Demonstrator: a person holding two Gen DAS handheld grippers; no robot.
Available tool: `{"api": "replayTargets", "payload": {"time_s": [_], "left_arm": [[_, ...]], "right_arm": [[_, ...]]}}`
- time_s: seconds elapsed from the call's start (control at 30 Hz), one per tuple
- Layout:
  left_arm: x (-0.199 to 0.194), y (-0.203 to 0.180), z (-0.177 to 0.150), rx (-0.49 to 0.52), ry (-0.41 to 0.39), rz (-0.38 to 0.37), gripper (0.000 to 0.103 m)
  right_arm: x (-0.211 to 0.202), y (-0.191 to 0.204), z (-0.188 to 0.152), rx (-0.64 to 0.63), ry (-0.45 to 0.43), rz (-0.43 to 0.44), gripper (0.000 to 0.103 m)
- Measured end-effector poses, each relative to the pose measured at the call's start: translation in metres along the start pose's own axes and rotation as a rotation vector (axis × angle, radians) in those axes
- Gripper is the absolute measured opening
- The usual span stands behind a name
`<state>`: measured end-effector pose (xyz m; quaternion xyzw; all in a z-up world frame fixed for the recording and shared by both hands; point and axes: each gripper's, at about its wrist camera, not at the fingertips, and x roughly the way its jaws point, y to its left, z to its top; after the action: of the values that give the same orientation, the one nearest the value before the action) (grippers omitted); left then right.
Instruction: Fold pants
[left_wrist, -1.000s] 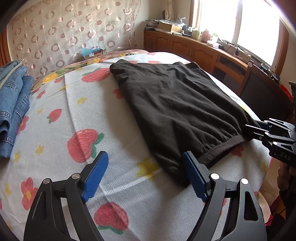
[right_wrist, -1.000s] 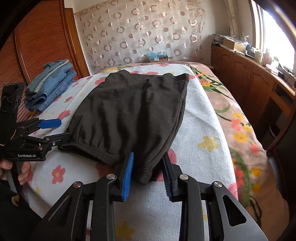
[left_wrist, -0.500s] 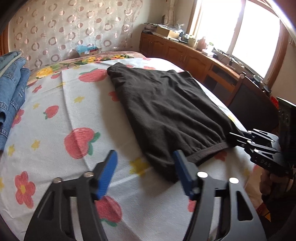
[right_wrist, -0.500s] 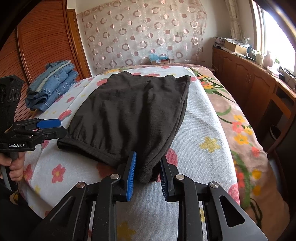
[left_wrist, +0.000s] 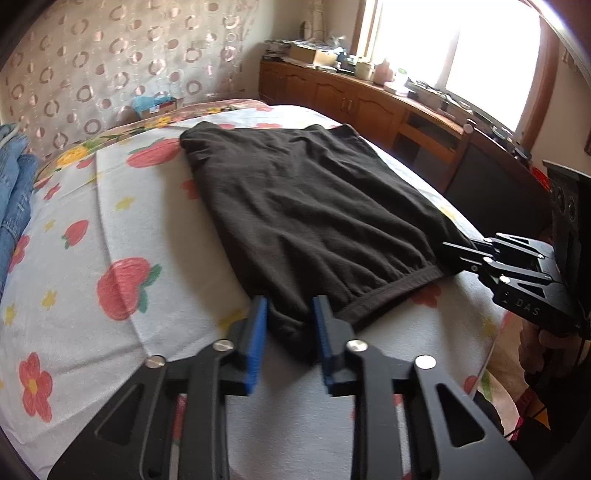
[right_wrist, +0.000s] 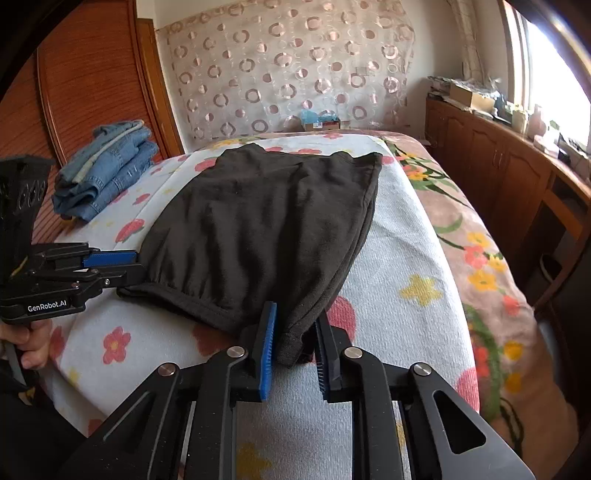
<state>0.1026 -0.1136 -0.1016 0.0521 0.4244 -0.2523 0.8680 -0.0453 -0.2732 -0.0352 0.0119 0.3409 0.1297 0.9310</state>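
1. Left wrist view: the left tool (left_wrist: 290, 325) has narrowed a great deal since a second ago, when its blue pads stood wide apart with only the right pad beside the cloth. Both pads now flank the near left corner of the black pants (left_wrist: 314, 206) at the waistband, with cloth between them; a narrow gap shows beside each pad, so whether they press the cloth fully cannot be told.

2. Same view: the pants lie flat on the flowered bedspread (left_wrist: 110, 229), waistband toward the camera, lying as they did a second ago. At the right edge the right tool (left_wrist: 458, 254) sits at the other waistband corner, and the cloth hides its fingertips.

3. Right wrist view: the right tool (right_wrist: 293, 339) holds the near right waistband corner of the pants (right_wrist: 258, 221), a bunch of cloth pinched between its narrow pads. Its opening is a little tighter than a second ago, and the grip point is unchanged.

4. Same view: the left tool (right_wrist: 125, 266) has moved in from the left and now meets the far waistband corner; earlier it stood just clear of the cloth. A stack of folded jeans (right_wrist: 103, 170) lies at the far left of the bed, well apart from the pants.
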Motion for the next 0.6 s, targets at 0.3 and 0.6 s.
{"api": "replayTargets", "payload": {"time_s": [0.3,0.6], "left_arm": [[-0.024,-0.013,0.010,0.067,-0.063,0.037,0.006],[-0.092,-0.003,0.048,0.054,-0.229,0.065,0.005]], "right_arm": [[-0.005,-0.004,0.013,0.015,-0.022,0.059,0.009],[-0.045,0.020,0.060,-0.057,-0.158,0.096,0.009]]}}
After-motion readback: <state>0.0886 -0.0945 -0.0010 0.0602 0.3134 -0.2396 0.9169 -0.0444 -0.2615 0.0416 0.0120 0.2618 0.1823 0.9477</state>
